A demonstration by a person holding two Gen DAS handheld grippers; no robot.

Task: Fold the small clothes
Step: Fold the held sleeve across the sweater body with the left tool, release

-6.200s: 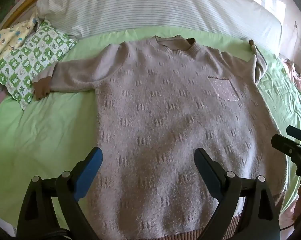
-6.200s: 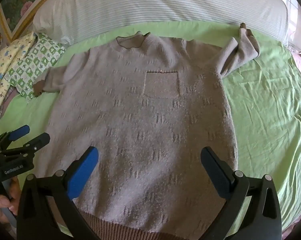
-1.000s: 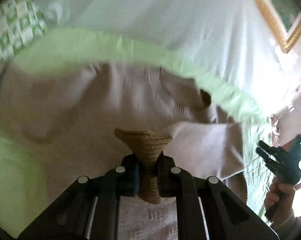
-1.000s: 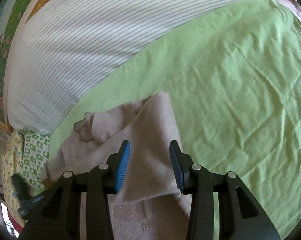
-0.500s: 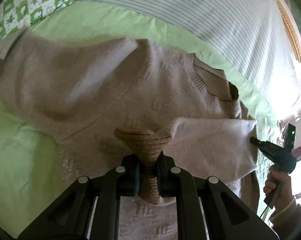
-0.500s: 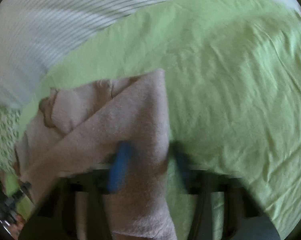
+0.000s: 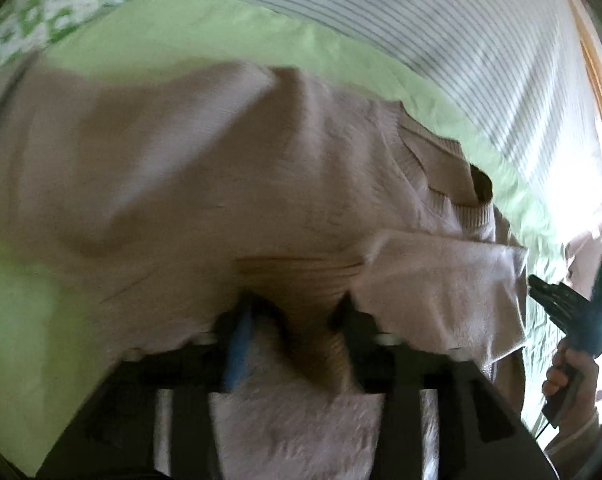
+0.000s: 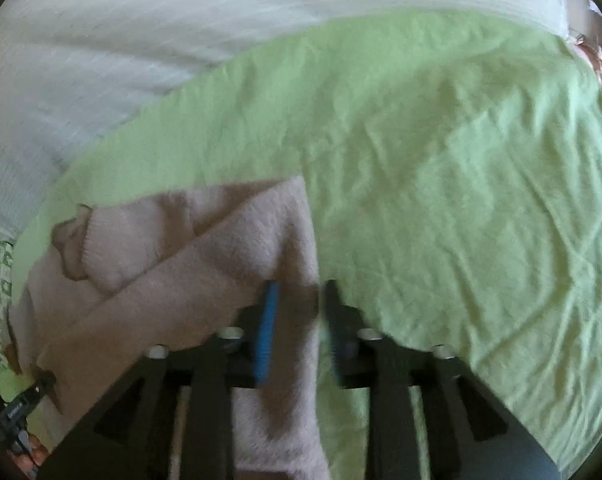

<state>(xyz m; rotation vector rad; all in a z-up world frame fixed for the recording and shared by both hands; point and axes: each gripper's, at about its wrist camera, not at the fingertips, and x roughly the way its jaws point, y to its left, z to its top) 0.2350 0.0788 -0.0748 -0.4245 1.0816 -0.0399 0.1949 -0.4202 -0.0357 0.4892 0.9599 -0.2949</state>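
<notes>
A beige knit sweater [image 7: 173, 184] lies on the green bedsheet [image 7: 29, 320], its right sleeve folded across the chest. The brown ribbed cuff [image 7: 301, 280] of that sleeve sits between the fingers of my left gripper [image 7: 295, 312], whose jaws stand a little apart around it. In the right wrist view the folded sleeve edge of the sweater [image 8: 237, 264] lies under my right gripper [image 8: 299, 304], which is open with fabric between its fingers. The right gripper also shows in the left wrist view [image 7: 569, 312], held in a hand at the far right.
A striped white pillow [image 7: 421, 24] runs along the head of the bed. A green-and-white checked cloth [image 7: 41, 12] lies at the far left. Bare green sheet [image 8: 461, 200] lies to the right of the sweater.
The left gripper's jaws have parted around the cuff they were clamped on. The right gripper has shifted slightly over the folded sleeve edge. Both views are motion-blurred.
</notes>
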